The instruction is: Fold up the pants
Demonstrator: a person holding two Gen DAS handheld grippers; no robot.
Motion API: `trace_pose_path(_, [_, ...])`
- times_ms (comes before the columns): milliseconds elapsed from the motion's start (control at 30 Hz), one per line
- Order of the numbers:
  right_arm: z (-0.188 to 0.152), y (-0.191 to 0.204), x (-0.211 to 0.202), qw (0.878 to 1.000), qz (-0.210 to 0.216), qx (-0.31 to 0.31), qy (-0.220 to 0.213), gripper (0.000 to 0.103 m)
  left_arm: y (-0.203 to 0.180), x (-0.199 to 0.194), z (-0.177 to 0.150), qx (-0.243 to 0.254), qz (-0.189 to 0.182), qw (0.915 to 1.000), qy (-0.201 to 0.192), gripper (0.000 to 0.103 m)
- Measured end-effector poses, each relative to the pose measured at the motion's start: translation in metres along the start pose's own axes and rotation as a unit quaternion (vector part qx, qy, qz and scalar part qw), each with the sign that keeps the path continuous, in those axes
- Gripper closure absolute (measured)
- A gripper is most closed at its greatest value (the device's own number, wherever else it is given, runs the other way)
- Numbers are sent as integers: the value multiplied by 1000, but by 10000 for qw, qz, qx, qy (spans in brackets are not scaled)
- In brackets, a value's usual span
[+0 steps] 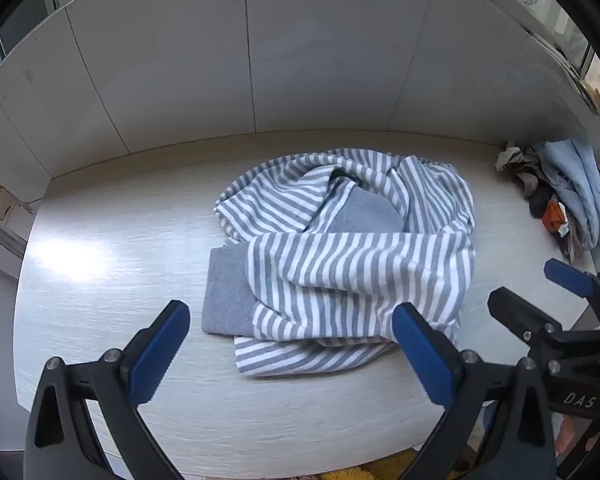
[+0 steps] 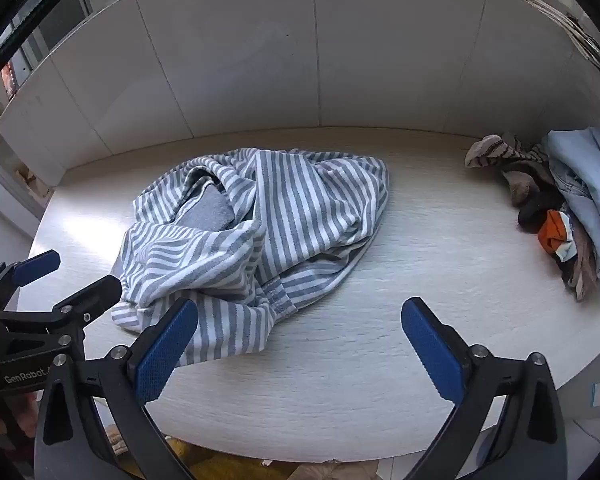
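— Striped grey-and-white pants (image 1: 340, 256) lie crumpled in a heap on a pale wood-grain table (image 1: 100, 280), plain grey cuffs showing.

— Where are the claws?

— Both hover above the near edge, tilted downward. The left gripper (image 1: 292, 336) has its blue pads spread wide and holds nothing; the heap lies just beyond and between its fingers, the right pad overlapping the near hem in view. The right gripper (image 2: 300, 332) is spread wide too, holding nothing; the pants sit ahead and to its left, its left pad over the hem.

— Anything else?

— A pile of other clothes (image 2: 572, 208) sits at the table's far right, well apart.
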State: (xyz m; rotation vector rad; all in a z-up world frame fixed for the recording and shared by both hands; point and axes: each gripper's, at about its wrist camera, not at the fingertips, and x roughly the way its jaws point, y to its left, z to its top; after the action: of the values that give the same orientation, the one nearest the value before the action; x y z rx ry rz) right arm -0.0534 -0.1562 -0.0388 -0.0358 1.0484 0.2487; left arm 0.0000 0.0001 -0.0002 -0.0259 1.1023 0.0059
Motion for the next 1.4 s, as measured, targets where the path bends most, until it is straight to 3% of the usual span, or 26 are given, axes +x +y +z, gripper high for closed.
trace_pose_path(1400, [1, 0, 7, 10000, -2, -18, 98, 0, 4, 3, 1, -38, -24, 10000, 24, 0])
